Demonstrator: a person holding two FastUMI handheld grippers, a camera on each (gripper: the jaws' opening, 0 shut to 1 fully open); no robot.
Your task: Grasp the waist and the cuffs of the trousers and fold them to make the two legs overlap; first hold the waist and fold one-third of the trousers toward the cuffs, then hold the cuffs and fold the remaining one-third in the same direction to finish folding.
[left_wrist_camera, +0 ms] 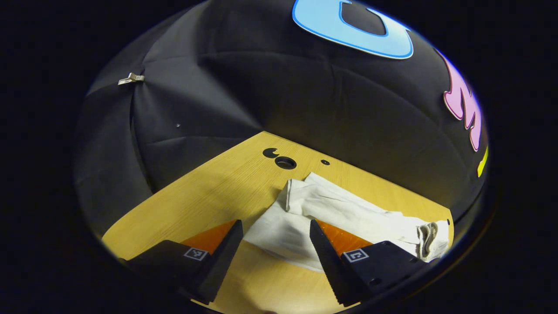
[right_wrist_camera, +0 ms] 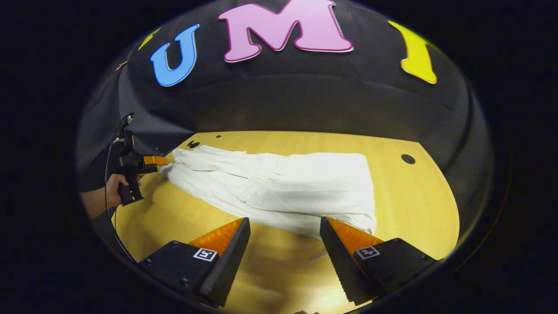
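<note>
Wood-grain tabletop (right_wrist_camera: 418, 205), pale yellow with small round holes near its far edge, was recorded as the largest item, set against black cloth walls. White cotton trousers (right_wrist_camera: 279, 187) were laid lengthwise across it, already doubled so that the legs appeared to overlap; a broad, squared end lay toward the right gripper (right_wrist_camera: 283, 257), a narrower end toward the far left, where the left gripper (right_wrist_camera: 152, 162) was seen held in a person's hand (right_wrist_camera: 114, 188).

In the left gripper view, the same trousers (left_wrist_camera: 344, 209) were seen just ahead of the left gripper (left_wrist_camera: 274, 257), a rumpled end lying at the table's right edge. Which end was waist and which cuffs could not be settled.

Both grippers were noted with jaws spread wide, holding nothing.

Step judged in hand: approach to the garment's ends before the first one-third fold. It was judged best that each gripper be lowered onto its near end, all layers pinched together, and the cloth lifted evenly so the fold would land square.
</note>
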